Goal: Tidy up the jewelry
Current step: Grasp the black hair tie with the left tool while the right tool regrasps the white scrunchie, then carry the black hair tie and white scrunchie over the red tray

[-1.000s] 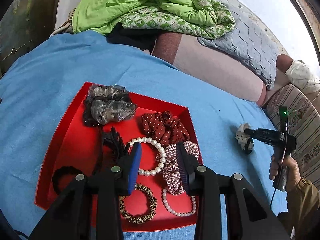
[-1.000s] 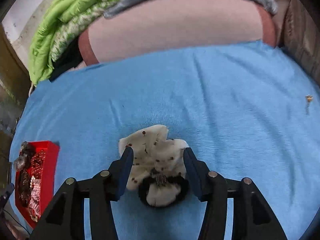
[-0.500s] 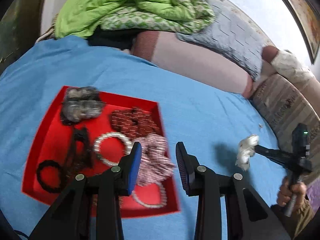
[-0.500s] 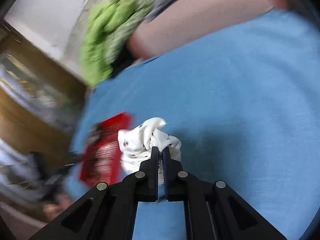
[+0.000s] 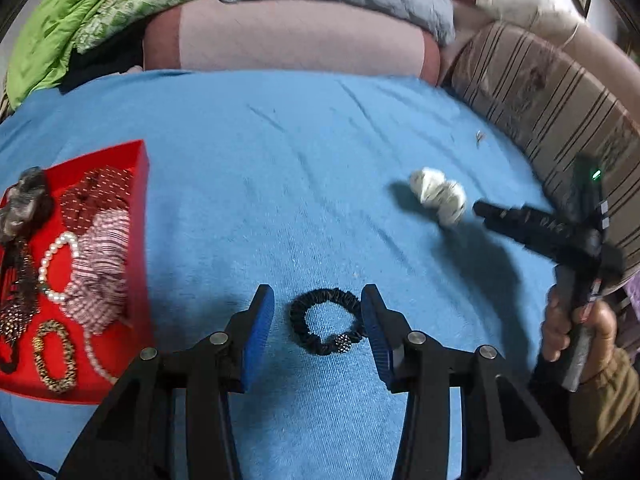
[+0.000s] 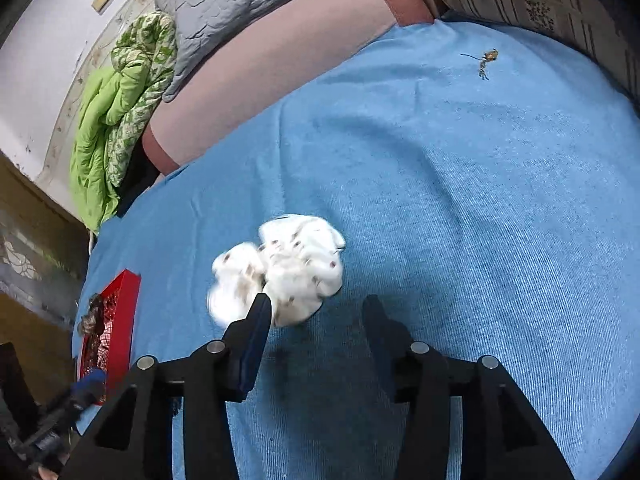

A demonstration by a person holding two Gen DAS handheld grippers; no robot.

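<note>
Half a second earlier the right hand-held gripper [image 6: 316, 316] was pinching the white spotted scrunchie [image 6: 280, 270]; now its jaws stood spread and the scrunchie was free, just ahead of the left finger over the blue bed sheet [image 6: 460, 200]. The left hand-held gripper [image 5: 318, 316] had swung off the red tray [image 5: 138, 240] at the bed's left edge, and hung spread on either side of a black scrunchie [image 5: 326, 326] lying on the sheet.

Matt, finely ribbed blue cloth [image 5: 320, 168]; ruched black fabric scrunchie [image 5: 326, 326] with glinting bead; soft white cloth scrunchie [image 6: 280, 268]; smooth red tray [image 5: 138, 248]; glossy pearls [image 5: 54, 258].
</note>
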